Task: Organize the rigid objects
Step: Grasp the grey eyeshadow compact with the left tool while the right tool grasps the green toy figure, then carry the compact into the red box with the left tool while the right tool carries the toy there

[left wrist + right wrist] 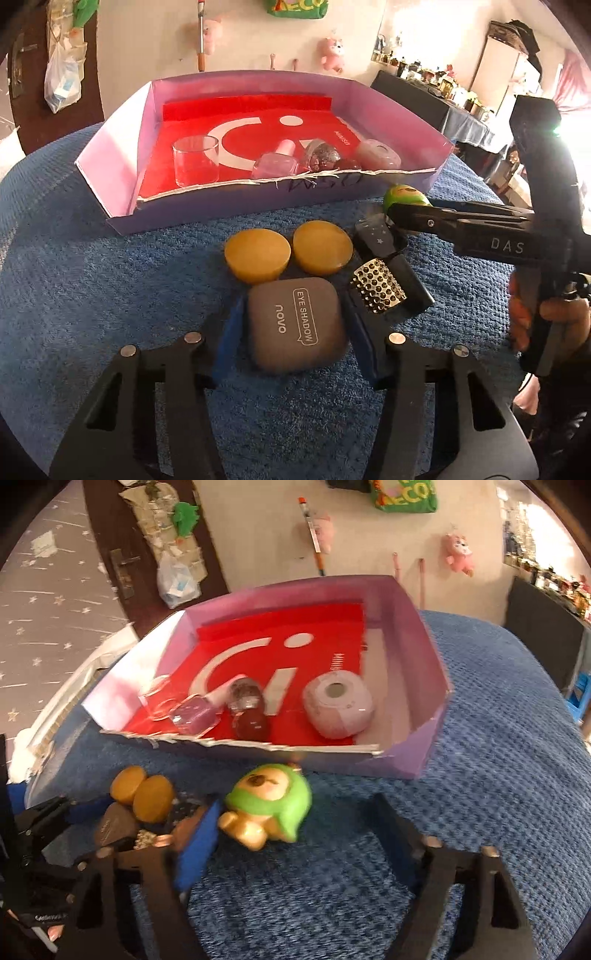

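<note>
Left tool [295,325] spread wide, straddling the eyeshadow case [297,328] without gripping; right tool [295,812] also spread, toy [269,808] between its fingers, box [424,738] just beyond.

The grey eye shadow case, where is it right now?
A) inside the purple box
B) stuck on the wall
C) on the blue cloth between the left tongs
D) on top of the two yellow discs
C: the left wrist view shows the grey eye shadow case lying on the blue cloth, between the open fingers of the left tongs, in front of the purple box.
</note>
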Available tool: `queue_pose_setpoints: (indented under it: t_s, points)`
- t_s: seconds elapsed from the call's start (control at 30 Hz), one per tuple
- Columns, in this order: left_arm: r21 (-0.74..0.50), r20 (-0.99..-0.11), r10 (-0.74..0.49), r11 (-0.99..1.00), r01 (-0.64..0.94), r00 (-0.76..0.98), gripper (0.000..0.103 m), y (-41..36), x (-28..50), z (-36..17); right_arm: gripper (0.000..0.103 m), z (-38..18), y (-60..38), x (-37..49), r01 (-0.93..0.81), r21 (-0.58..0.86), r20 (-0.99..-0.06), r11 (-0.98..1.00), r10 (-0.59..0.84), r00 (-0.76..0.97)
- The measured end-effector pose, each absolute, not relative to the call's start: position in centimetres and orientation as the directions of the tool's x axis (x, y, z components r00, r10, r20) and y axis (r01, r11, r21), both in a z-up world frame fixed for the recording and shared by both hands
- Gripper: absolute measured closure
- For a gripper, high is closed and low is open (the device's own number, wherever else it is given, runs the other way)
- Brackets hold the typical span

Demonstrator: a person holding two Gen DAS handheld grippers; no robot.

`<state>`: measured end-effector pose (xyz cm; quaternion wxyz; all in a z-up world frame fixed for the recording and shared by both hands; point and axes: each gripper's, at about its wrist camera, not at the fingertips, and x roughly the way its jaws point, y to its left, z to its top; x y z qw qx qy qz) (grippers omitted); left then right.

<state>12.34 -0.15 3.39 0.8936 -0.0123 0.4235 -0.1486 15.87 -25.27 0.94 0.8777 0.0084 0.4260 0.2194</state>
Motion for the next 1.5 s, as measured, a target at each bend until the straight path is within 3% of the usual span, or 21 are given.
queue_pose_setpoints:
  t_s: [0.07, 0.63, 0.97, 1.5]
  points:
    - [-0.161, -0.747, -0.289, 0.953, 0.258, 0.598, 0.052, -0.1, 12.2, 3.6, 0.053, 1.1, -24.9, 15.6, -0.414, 0.242, -0.734, 0.877, 0.445, 0.513]
    - [-0.168, -0.704, -0.318, 0.943, 0.286, 0.635, 0.053, 0.4, 11.2, 5.7, 0.053, 2.5, -24.9, 13.3, -0.448, 0.241, -0.704, 0.861, 0.473, 0.53]
    - [-0.18, -0.662, -0.357, 0.93, 0.322, 0.659, 0.053, 0.6, 14.0, 10.9, 0.053, 6.3, -24.8, 14.2, -0.468, 0.255, -0.662, 0.846, 0.506, 0.553]
    - [-0.123, -0.728, -0.32, 0.931, 0.344, 0.607, 0.053, 0.1, 23.3, 12.3, 0.053, 8.7, -23.6, 20.9, -0.476, 0.195, -0.686, 0.858, 0.466, 0.559]
